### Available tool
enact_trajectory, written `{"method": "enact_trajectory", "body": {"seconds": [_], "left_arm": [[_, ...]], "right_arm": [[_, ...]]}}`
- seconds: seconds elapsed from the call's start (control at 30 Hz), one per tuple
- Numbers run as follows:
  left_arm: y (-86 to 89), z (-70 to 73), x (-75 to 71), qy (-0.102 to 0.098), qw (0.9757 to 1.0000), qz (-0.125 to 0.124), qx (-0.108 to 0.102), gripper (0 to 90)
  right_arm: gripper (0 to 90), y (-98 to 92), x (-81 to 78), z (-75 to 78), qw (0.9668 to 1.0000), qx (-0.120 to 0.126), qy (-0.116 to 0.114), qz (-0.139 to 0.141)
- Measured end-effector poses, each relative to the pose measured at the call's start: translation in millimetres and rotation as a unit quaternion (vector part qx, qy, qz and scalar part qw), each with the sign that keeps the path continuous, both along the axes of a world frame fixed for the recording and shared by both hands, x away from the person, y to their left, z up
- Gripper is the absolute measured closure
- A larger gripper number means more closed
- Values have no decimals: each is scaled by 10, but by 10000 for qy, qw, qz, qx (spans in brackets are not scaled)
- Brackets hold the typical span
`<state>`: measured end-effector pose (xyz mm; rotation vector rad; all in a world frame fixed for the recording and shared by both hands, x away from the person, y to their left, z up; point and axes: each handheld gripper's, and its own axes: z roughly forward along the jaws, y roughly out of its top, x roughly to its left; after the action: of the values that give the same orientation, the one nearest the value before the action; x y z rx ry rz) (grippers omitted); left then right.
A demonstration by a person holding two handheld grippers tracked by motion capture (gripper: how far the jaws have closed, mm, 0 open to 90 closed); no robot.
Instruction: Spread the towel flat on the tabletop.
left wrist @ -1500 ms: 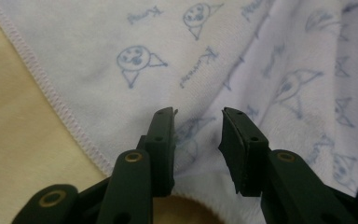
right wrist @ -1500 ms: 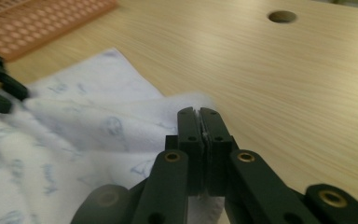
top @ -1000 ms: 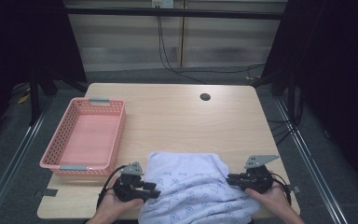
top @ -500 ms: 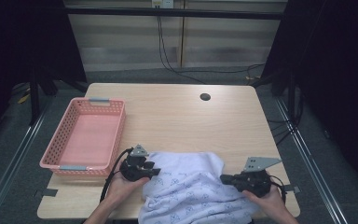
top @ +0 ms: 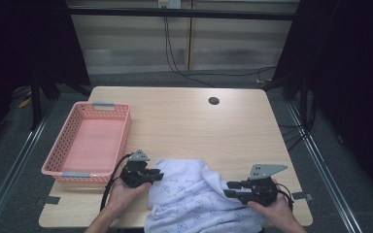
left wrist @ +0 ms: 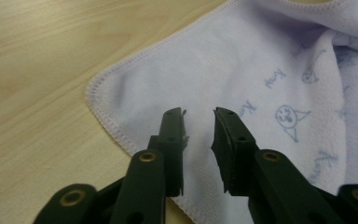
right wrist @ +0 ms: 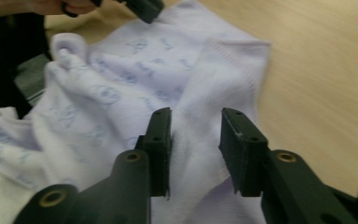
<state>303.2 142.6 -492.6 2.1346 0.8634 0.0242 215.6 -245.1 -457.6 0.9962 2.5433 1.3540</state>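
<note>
- The pale printed towel (top: 194, 199) lies rumpled at the near edge of the bench (top: 184, 121), partly hanging over it.
- The left tool (top: 156, 175) sits over the towel's left corner; its jaws have just been closing, a gap remaining, gripping nothing.
- The right tool (top: 229, 189) straddles a raised fold, its jaws just opening, pads clear.
- A pink basket (top: 53, 162) stands far left.

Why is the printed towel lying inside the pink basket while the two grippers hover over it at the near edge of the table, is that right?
Not quite. The towel isn't in the basket; it lies crumpled on the table beside it, as the high view shows. The rest holds: the left gripper and the right gripper are both at the towel near the table's near edge.
</note>
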Motion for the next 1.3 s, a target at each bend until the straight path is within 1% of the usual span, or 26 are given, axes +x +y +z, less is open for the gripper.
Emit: {"method": "enact_trajectory", "body": {"seconds": [0.03, 0.1, 0.17, 0.23, 0.3, 0.37, 0.4, 0.43, 0.53, 0.57, 0.6, 0.63, 0.7, 0.77, 0.83, 0.9, 0.93, 0.97, 1.0, 1.07, 1.1, 1.17, 1.2, 1.23, 1.27, 1.3], "left_arm": [[0, -6, 5, 12, 10000, 21, -7, 709], [-6, -25, 9, 5, 9999, 28, 137, 701], [-12, -43, 8, 39, 9999, -17, 137, 689], [-22, -53, 2, 23, 9999, -33, 168, 679], [-18, -57, 3, 26, 9999, -40, 141, 673], [-10, -62, 5, 45, 9999, -38, 101, 674], [-7, -64, 6, 49, 9999, -40, 87, 674], [-5, -65, 7, 53, 9999, -39, 80, 674], [3, -66, 8, 45, 9999, -63, 87, 668], [7, -67, 13, 69, 9999, -67, 65, 667], [12, -71, 18, 92, 9999, -62, 25, 668], [12, -75, 19, 95, 9999, -61, 0, 669], [12, -73, 16, 69, 9999, -72, 32, 670], [10, -71, 16, 35, 9999, -94, 64, 672], [17, -76, 28, 78, 9999, -108, 15, 672], [21, -78, 47, 93, 9999, -110, 13, 685], [13, -83, 62, 83, 9999, -88, -16, 689], [11, -83, 70, 65, 9999, -86, 9, 690], [3, -81, 75, 44, 9999, -88, 44, 697], [-8, -81, 83, 24, 9999, -97, 48, 700], [-7, -81, 84, 33, 10000, -78, 48, 707], [-1, -81, 91, 79, 9999, -74, 20, 706], [0, -82, 97, 109, 9999, -62, -20, 704], [-12, -81, 100, 80, 9999, -86, -20, 690], [-31, -71, 99, -49, 10000, -48, 10, 674], [-49, -46, 112, -120, 9999, -44, -26, 648]], "right_arm": [[582, -13, 43, 0, 9999, -56, 29, -89], [549, -34, 166, -26, 9997, -89, 132, -160], [504, -40, 315, -97, 9994, -3, 311, -142], [477, -5, 403, -175, 9989, -61, 452, -112], [444, 80, 445, -259, 9982, -292, 512, -83], [432, 136, 452, -313, 9976, -362, 595, -11], [419, 161, 458, -339, 9972, -461, 594, -36], [422, 177, 459, -354, 9971, -491, 582, -56], [501, 186, 446, -348, 9977, -479, 474, 6], [596, 192, 442, -353, 9975, -471, 523, 26], [671, 201, 429, -362, 9977, -435, 493, 148], [718, 213, 412, -344, 9981, -464, 386, 115], [741, 193, 406, -301, 9989, -346, 296, 91], [718, 126, 417, -238, 9996, -171, 215, -117], [769, 35, 437, -174, 9995, 43, 114, -293], [768, -88, 470, -96, 9984, 274, 55, -497], [790, -147, 481, -62, 9973, 351, -12, -640], [794, -217, 495, -18, 9957, 380, -95, -839], [798, -265, 512, 5, 9951, 421, -118, -892], [799, -376, 542, 62, 9921, 476, -218, -1142], [811, -463, 573, 95, 9903, 448, -283, -1281], [839, -624, 625, 127, 9870, 496, -286, -1500], [848, -664, 635, 131, 9865, 430, -313, -1550], [854, -707, 646, 126, 9860, 364, -334, -1592], [856, -744, 655, 108, 9866, 416, -258, -1556], [858, -759, 652, 87, 9861, 375, -234, -1603]]}}
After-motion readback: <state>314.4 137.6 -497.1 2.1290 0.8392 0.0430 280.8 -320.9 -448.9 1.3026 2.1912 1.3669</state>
